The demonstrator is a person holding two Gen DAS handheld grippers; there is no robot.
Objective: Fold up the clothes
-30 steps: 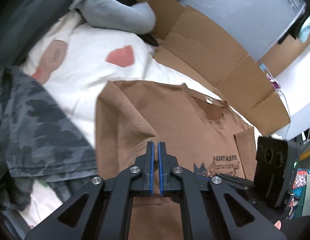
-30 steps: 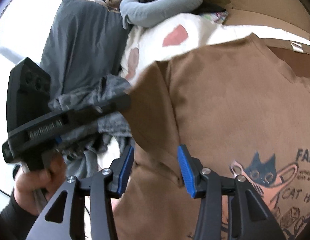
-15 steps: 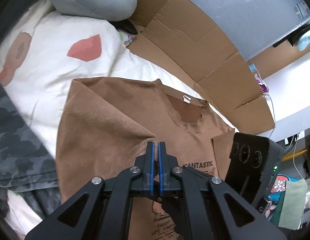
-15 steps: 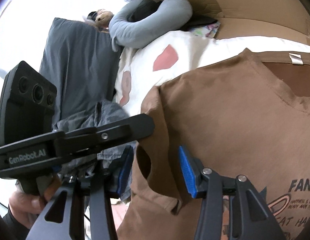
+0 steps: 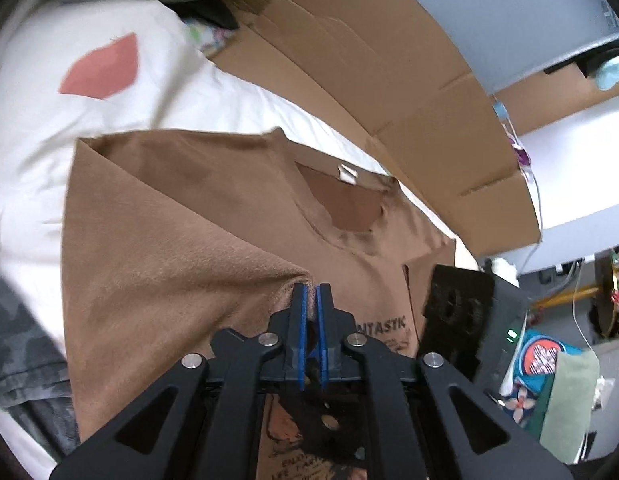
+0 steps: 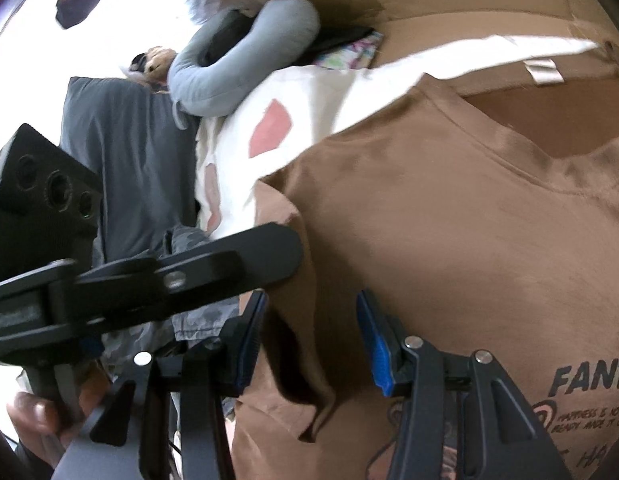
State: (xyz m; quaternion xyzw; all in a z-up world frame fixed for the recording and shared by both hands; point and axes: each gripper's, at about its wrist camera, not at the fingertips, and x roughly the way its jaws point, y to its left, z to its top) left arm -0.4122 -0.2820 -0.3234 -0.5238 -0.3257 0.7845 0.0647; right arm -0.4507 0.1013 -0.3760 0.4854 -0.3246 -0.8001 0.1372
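White bedsheet (image 5: pixel 157 92) (soft, rumpled) under matte brown T-shirt (image 5: pixel 169 248).

Soft daylight, strong fisheye warp and scattered motion blur are seen in both wrist views.

The upper left of the right wrist view is blown out to white by glare, and the black camera block of the other gripper (image 6: pixel 41 200) is smeared there. In the left wrist view the white sheet with red patches (image 5: pixel 121 80) is blurred, and the flattened brown cardboard (image 5: pixel 389 92) is bent into an arc. A faint shadow is cast on the brown printed T-shirt (image 5: pixel 181 240). Corners are vignetted black.
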